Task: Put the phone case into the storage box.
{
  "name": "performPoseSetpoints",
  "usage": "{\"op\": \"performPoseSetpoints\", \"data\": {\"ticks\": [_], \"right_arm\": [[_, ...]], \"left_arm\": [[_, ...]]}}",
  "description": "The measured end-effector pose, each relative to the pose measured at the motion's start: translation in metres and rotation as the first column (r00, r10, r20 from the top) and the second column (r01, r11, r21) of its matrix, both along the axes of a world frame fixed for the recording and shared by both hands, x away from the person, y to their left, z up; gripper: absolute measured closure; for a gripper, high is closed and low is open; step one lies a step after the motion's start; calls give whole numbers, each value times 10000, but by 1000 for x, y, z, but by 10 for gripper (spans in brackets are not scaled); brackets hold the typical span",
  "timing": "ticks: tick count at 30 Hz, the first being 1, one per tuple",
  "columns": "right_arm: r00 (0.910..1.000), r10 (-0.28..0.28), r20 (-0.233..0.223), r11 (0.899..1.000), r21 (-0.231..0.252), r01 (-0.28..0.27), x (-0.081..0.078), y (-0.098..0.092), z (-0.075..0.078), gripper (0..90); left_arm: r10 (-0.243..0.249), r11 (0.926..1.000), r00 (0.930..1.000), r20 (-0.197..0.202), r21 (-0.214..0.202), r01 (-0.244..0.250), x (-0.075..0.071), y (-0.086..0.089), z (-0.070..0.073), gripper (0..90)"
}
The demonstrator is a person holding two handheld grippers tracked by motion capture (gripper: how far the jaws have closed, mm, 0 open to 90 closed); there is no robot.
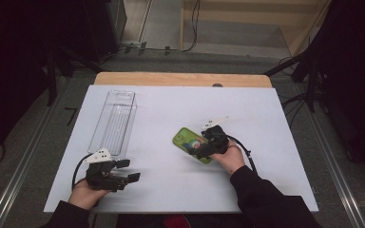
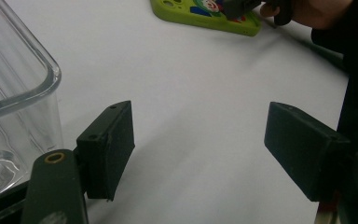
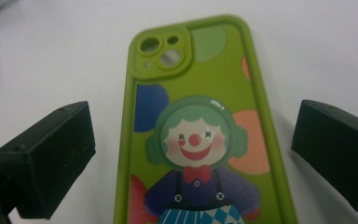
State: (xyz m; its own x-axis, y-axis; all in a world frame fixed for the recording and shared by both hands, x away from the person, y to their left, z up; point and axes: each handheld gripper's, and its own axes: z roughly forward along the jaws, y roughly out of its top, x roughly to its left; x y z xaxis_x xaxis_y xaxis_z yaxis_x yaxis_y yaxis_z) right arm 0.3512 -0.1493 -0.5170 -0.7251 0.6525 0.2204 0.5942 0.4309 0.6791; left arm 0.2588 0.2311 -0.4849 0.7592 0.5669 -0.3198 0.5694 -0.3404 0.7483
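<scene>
A white table [image 1: 171, 185] with a bare wooden strip along its far edge carries two things, both lying straight on the white surface. A clear plastic bin [image 1: 113, 121], long and narrow, stands just beyond the left gripper [image 1: 127, 170], its near end close to that gripper's jaws and beside the left-hand jaw in the left gripper view. A green phone case [image 1: 189, 141] printed with a clown lies flat, picture side up, directly under the right gripper [image 1: 200, 151], between its two spread jaws with its camera cut-out pointing away from the hand.
</scene>
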Motion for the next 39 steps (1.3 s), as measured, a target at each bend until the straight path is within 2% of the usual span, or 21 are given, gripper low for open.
{"op": "performPoseSetpoints", "data": {"ticks": [1, 5, 8, 10, 11, 12, 13, 24, 25, 28, 39], "right_arm": [[9999, 16, 124, 9997, -231, -13, -1, 2, -1, 0], [9998, 3, 215, 9995, -316, 3, -2, 3, -2, 0], [9990, 21, 437, 9983, -575, 4, -5, 6, -2, 0], [9972, 127, 743, 9962, -874, -62, -7, 8, -4, 0], [9937, 99, 1115, 9920, -1263, 43, -11, 12, -6, 0], [9937, 99, 1115, 9920, -1263, 43, -11, 12, -6, 0], [9911, 89, 1328, 9867, -1619, 128, -14, 16, -6, 0], [9910, 39, 1338, 9869, -1602, 178, -15, 16, -6, 0], [9901, 24, 1403, 9868, -1604, 203, -15, 15, -6, 8], [9869, -132, 1610, 9909, -1299, 345, -17, 12, -5, 134], [9875, -129, 1570, 9911, -1291, 335, -17, 12, -5, 140]], "left_arm": [[4, 10000, 10000, -3, -6, -4, 0, 0, 0, 246], [2, 10000, 10000, 13, -2, -2, 0, 0, 0, 246], [-13, 10000, 10000, -3, -10, 13, 0, 0, 0, 246], [-7, 10000, 10000, 2, -6, 7, 0, 0, 0, 246], [-5, 10000, 10000, 0, -7, 5, 0, 0, 0, 246], [3, 10000, 10000, 1, -13, -3, 0, 0, 0, 246], [12, 10000, 10000, 10, -3, -12, 0, 0, 0, 246], [20, 10000, 10000, 27, 15, -20, 0, 0, 0, 246], [26, 10000, 10000, 27, 17, -26, 0, 0, 0, 246], [32, 10000, 10000, 14, 20, -32, 0, -1, -1, 246], [7, 10000, 10000, 18, 11, -7, 0, 0, 0, 246]]}}
